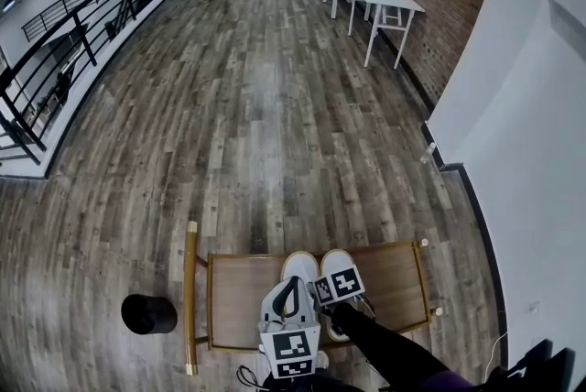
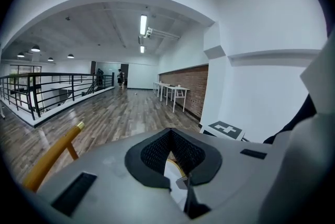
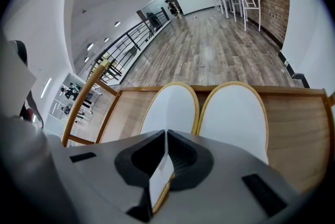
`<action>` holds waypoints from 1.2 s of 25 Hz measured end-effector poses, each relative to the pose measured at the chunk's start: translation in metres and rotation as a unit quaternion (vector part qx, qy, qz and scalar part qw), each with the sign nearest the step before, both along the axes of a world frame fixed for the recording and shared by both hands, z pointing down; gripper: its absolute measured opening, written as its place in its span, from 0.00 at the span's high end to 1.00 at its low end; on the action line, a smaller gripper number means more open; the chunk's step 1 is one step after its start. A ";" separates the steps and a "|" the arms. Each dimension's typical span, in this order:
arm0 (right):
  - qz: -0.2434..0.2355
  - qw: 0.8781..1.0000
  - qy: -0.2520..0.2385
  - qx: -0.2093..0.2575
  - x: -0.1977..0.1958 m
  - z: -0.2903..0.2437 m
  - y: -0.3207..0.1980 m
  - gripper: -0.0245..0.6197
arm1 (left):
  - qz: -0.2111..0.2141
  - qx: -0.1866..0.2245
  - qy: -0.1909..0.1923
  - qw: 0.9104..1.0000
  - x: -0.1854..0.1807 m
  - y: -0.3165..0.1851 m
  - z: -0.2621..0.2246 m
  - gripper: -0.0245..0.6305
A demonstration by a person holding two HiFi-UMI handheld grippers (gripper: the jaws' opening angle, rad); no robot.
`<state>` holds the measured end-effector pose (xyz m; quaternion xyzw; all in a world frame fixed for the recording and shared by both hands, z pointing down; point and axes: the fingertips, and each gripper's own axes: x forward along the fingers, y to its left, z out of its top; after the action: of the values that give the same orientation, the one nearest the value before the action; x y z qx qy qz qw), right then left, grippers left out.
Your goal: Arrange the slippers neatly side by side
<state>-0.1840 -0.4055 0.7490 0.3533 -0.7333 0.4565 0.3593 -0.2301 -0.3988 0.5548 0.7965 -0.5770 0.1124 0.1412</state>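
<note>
Slippers lie side by side on the wooden bench, the left slipper just beside the right slipper. Both are white with tan rims. The right claw is closed on the left slipper's near edge, pinching a white flap. The left claw hovers over that slipper, its tips together. A white strip shows behind them, but whether it is gripped cannot be told.
</note>
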 end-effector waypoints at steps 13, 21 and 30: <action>-0.009 0.999 -0.037 -0.008 -0.005 -0.001 0.000 0.94 | -0.001 -0.008 -0.005 1.000 -0.002 0.000 0.005 0.96; -0.004 0.998 -0.057 -0.001 -0.001 -0.012 -0.002 0.86 | -0.003 -0.011 -0.005 1.000 -0.002 -0.001 0.009 0.96; 0.081 0.975 -0.200 0.057 0.009 -0.088 0.013 0.86 | -0.015 -0.018 -0.002 1.000 -0.007 0.000 0.008 0.96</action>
<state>-0.1749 -0.3927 0.6610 0.3330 -0.7841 0.5027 0.1469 -0.2368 -0.3990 0.5629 0.7849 -0.5870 0.1226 0.1560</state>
